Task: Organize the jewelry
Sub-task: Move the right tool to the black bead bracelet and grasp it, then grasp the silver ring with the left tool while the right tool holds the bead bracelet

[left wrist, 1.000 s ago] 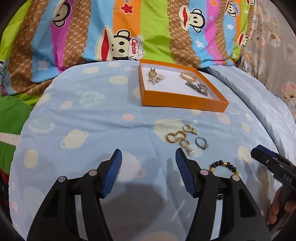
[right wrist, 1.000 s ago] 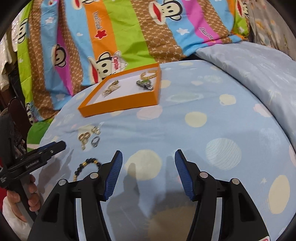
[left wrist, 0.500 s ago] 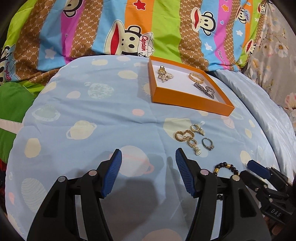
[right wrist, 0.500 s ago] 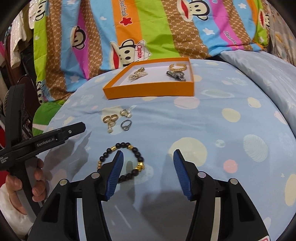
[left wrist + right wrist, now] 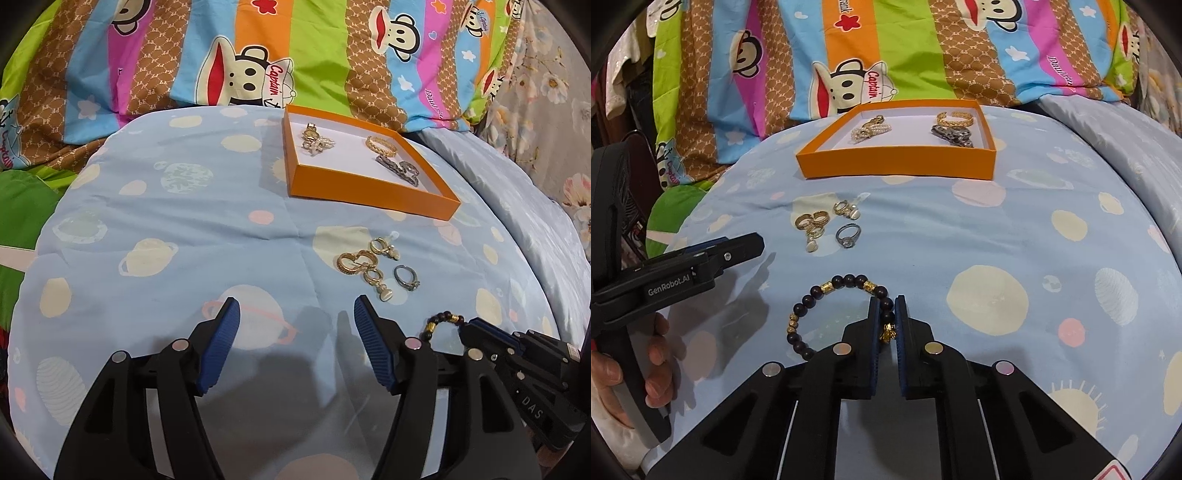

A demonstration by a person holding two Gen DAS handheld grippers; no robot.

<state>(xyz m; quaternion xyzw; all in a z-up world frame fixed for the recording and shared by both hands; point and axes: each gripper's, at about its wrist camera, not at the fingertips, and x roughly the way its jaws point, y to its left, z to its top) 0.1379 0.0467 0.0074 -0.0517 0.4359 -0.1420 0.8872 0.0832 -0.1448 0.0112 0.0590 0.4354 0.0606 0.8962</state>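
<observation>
A black and gold bead bracelet (image 5: 827, 291) lies on the blue bedsheet. My right gripper (image 5: 887, 306) is shut on its right side. In the left wrist view the bracelet (image 5: 443, 319) shows partly behind the right gripper (image 5: 480, 332). Gold earrings (image 5: 812, 223) and a silver ring (image 5: 848, 236) lie further out on the sheet; the earrings (image 5: 360, 262) and ring (image 5: 405, 277) also show in the left wrist view. An orange box (image 5: 897, 166) holds a pearl piece, a gold bangle and a grey piece. My left gripper (image 5: 295, 332) is open and empty, hovering over the sheet.
A striped monkey-print quilt (image 5: 886, 55) rises behind the box. A grey floral fabric (image 5: 546, 110) lies at far right. The box's orange wall (image 5: 369, 194) stands between the loose jewelry and the quilt.
My right gripper has moved forward and down over the bracelet and shut on it. My left gripper stays open and has shifted slightly.
</observation>
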